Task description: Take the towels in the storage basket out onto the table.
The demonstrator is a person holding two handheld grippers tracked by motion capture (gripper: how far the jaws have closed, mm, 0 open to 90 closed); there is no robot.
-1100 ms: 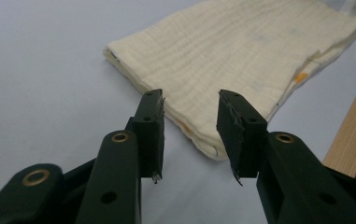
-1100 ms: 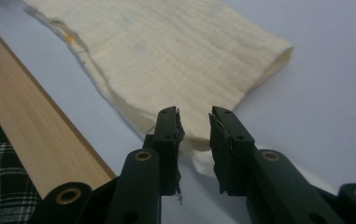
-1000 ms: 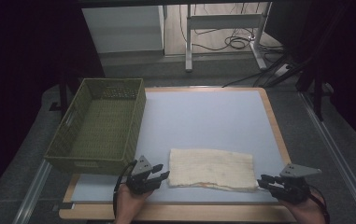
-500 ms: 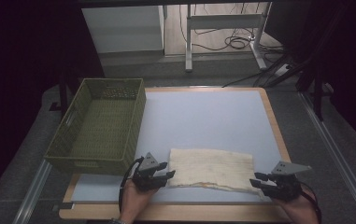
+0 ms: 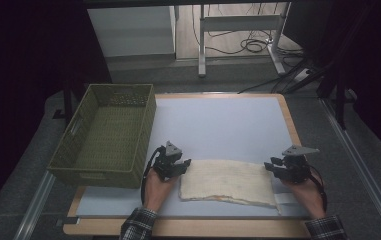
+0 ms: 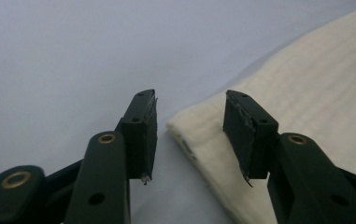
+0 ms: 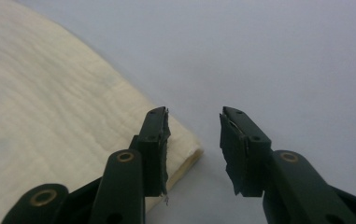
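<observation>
A folded cream cloth (image 5: 226, 182) lies flat on the white table mat (image 5: 218, 125) near the front edge. My left gripper (image 5: 184, 164) sits at the cloth's far left corner. In the left gripper view its jaws (image 6: 190, 100) stand apart with the cloth's corner (image 6: 189, 133) between them, untouched. My right gripper (image 5: 270, 166) is at the far right corner. There its jaws (image 7: 194, 114) also gape, one over the cloth (image 7: 49, 102), one over bare mat. Both pairs of jaws have just been opening. Neither grips anything.
A green woven basket (image 5: 108, 135) with nothing in it stands at the table's left side, close to my left hand. The mat's wooden border (image 5: 289, 120) runs around the table. Beyond the far edge stand a white cabinet and a desk frame with cables.
Both grippers have moved away from me along the cloth's short ends, from its near corners to its far corners. Their jaws stand wider. The cloth has stayed put.
</observation>
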